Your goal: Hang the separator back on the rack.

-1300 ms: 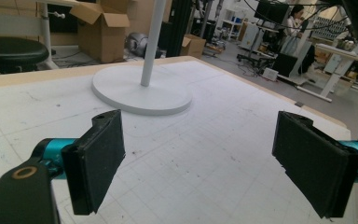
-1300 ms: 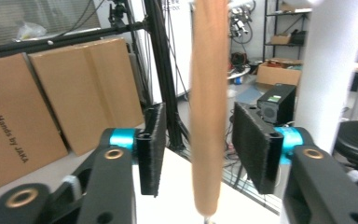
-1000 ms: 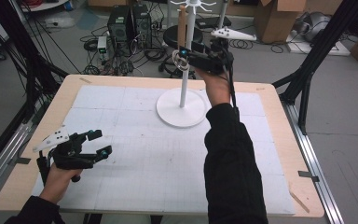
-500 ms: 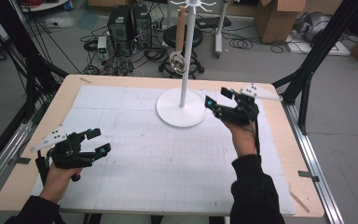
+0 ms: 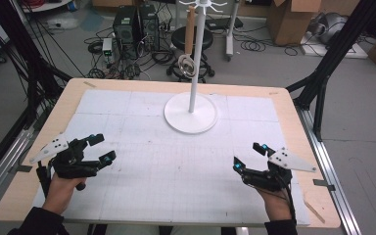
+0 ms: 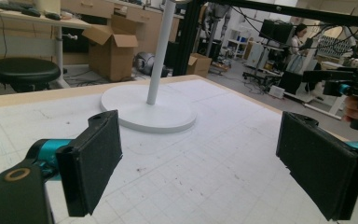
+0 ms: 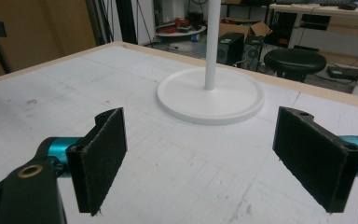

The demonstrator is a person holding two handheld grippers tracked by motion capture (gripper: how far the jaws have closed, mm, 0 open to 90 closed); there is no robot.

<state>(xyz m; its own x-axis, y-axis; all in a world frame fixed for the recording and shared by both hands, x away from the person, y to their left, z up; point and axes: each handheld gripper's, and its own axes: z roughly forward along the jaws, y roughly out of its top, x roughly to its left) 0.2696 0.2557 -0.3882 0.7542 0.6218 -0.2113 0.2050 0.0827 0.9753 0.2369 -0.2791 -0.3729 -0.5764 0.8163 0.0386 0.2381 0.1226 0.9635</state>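
A white stand (image 5: 191, 115) with a round base and a thin pole rises at the table's far middle. From one of its top hooks hangs a brown strap (image 5: 190, 29) with a metal ring (image 5: 186, 65) at its lower end. My left gripper (image 5: 104, 148) rests low at the near left, open and empty. My right gripper (image 5: 248, 156) sits at the near right, open and empty too. In the left gripper view the gripper (image 6: 209, 163) faces the stand base (image 6: 149, 112). In the right gripper view the gripper (image 7: 205, 158) faces the base (image 7: 209, 95), jaws wide apart.
A white gridded mat (image 5: 176, 161) covers the wooden table (image 5: 293, 105). Behind the table stand a black stool (image 5: 191, 36), computer towers (image 5: 132, 22), loose cables and cardboard boxes (image 5: 286, 19). Black frame struts (image 5: 323, 73) flank both sides. My right gripper (image 6: 349, 86) appears far right in the left gripper view.
My right gripper has drawn back from the hanging strap by the pole, going right and then down to the near right of the table. The strap stays hanging. The left gripper has not moved.
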